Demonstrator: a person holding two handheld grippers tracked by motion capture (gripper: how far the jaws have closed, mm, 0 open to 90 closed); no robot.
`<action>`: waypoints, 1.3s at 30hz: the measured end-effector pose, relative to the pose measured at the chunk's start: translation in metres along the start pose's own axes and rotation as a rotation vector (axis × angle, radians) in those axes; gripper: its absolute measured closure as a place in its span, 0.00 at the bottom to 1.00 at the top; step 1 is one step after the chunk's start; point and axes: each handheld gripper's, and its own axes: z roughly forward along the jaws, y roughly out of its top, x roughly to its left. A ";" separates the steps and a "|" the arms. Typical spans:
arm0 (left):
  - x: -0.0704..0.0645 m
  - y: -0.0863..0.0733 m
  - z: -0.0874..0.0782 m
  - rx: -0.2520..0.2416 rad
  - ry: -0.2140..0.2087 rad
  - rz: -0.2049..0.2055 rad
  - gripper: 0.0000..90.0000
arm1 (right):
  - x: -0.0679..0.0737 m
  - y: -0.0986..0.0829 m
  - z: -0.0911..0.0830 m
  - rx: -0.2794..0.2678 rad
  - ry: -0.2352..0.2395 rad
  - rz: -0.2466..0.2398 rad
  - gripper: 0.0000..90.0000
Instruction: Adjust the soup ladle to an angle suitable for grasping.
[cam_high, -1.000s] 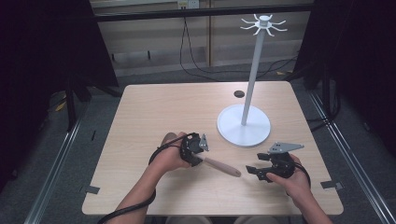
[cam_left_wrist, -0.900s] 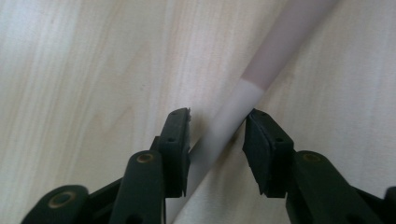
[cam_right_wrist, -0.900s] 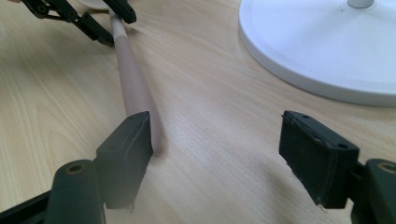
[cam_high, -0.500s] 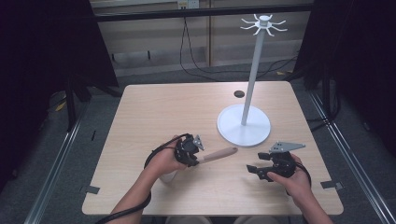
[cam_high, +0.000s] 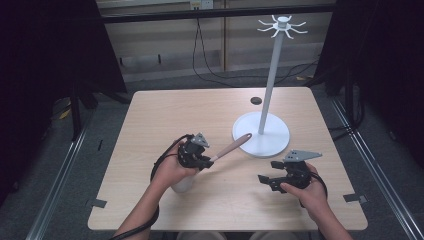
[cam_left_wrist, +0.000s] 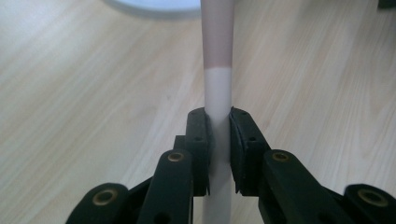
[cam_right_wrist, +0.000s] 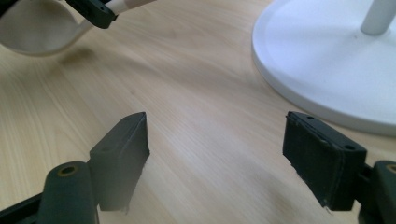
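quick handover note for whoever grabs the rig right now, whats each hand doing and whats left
Left tongs: shut on the spatula by its white shaft, pinkish handle end pointing toward the white stand, white head down near the hand.
Right tongs: open, holding nothing, low over the table beside the stand's base.
Done: spatula gripped.
Left: probably hanging it on a hook at the stand's top.

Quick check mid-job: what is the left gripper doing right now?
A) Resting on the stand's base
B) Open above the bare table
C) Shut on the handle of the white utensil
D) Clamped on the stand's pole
C: the left gripper has its fingers closed on the pale handle of the utensil, whose pinkish end points toward the white stand.
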 end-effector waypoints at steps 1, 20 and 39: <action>-0.001 0.001 -0.001 -0.032 0.003 -0.024 0.88 | 0.000 0.000 0.000 0.000 0.000 0.000 0.25; -0.041 0.031 -0.006 -0.364 0.022 -0.052 0.88 | 0.024 0.051 0.000 -0.258 0.069 0.126 0.43; -0.067 0.032 -0.002 -0.531 0.044 -0.085 0.88 | 0.038 0.084 0.003 -0.357 0.122 0.184 0.83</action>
